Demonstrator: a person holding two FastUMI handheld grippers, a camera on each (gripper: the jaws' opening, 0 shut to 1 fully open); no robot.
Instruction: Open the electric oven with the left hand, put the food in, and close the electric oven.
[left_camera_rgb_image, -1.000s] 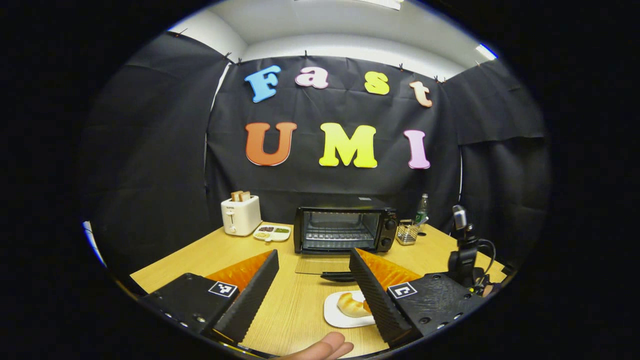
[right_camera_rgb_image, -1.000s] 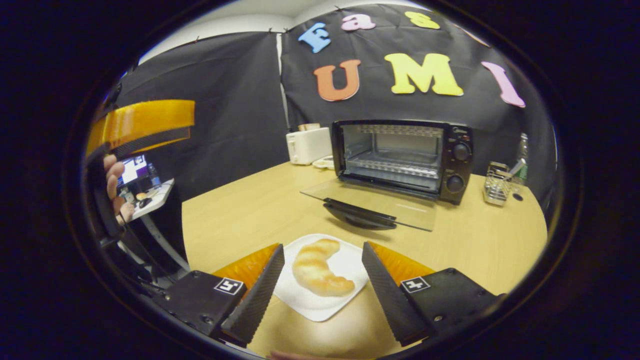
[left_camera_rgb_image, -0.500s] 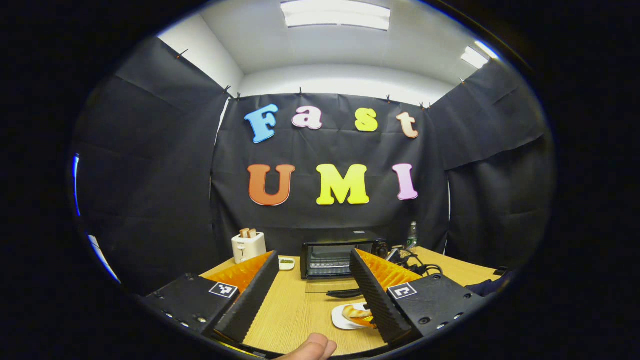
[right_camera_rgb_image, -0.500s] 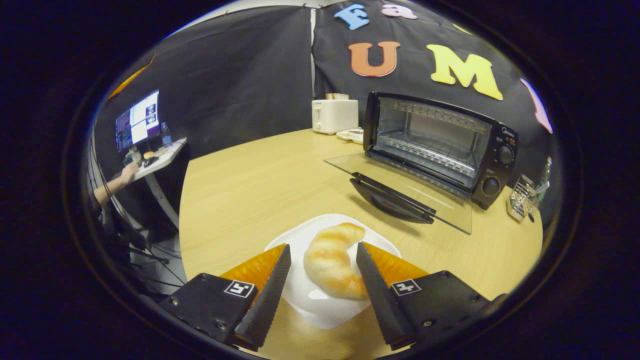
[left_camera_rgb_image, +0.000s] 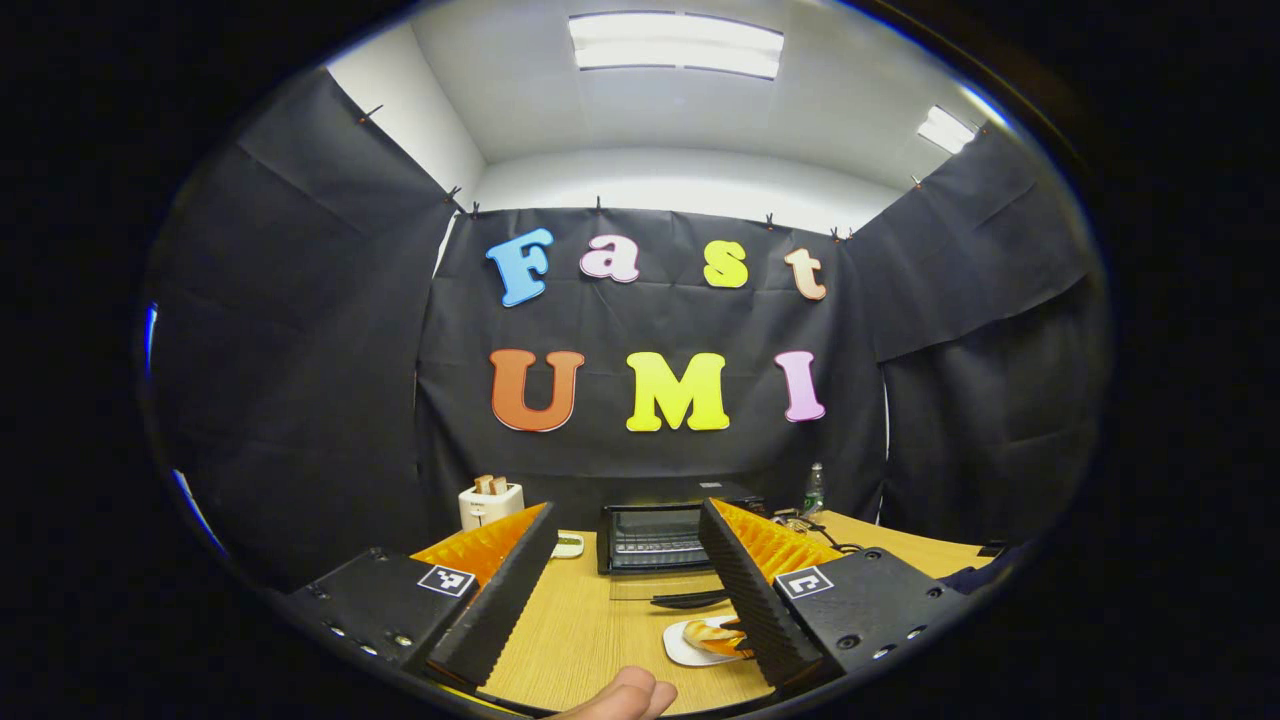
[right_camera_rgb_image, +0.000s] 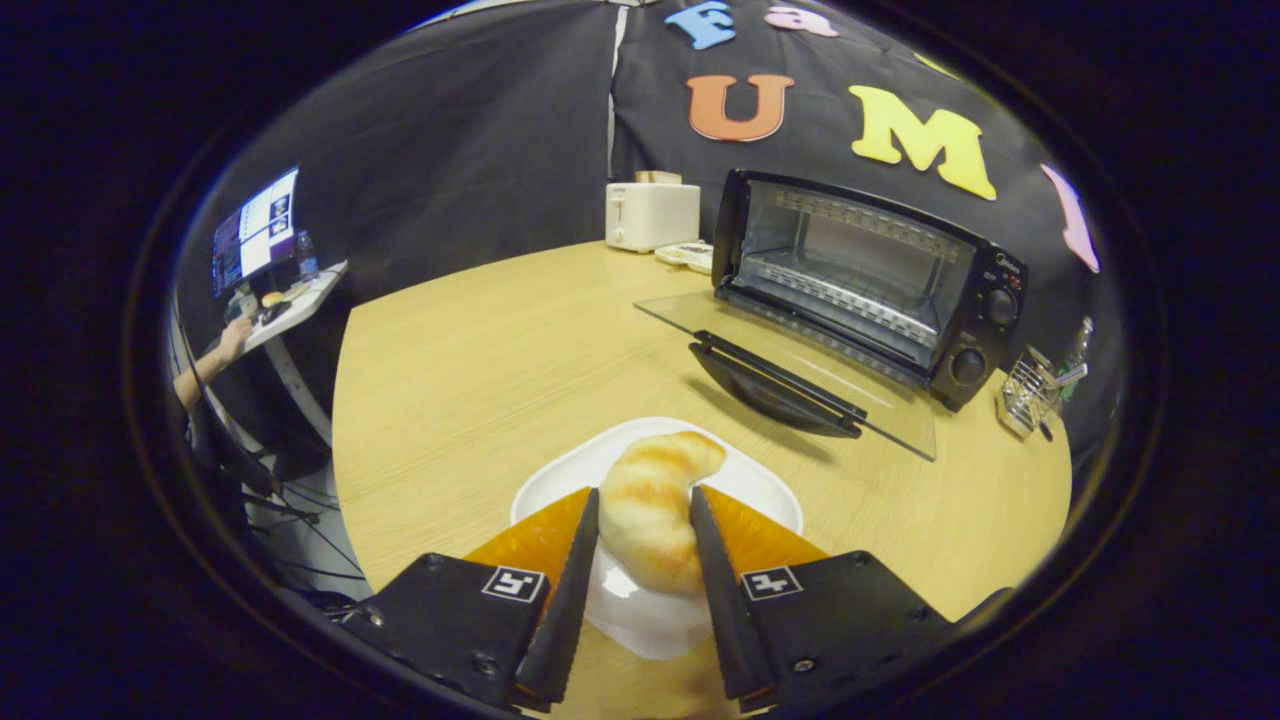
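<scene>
On its plate (right_camera_rgb_image: 740, 480) short of the open oven (right_camera_rgb_image: 860, 285), the croissant (right_camera_rgb_image: 650, 510) lies lengthwise between the right gripper (right_camera_rgb_image: 640, 590) jaws, closed onto its sides, while the left gripper (left_camera_rgb_image: 620, 590), farther back, gapes wide and empty.

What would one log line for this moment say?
oven: door open | croissant: on plate, between right gripper fingers | left gripper: open, empty

The right hand-held gripper (right_camera_rgb_image: 640, 560) has closed its fingers against the croissant (right_camera_rgb_image: 650, 505).
</scene>
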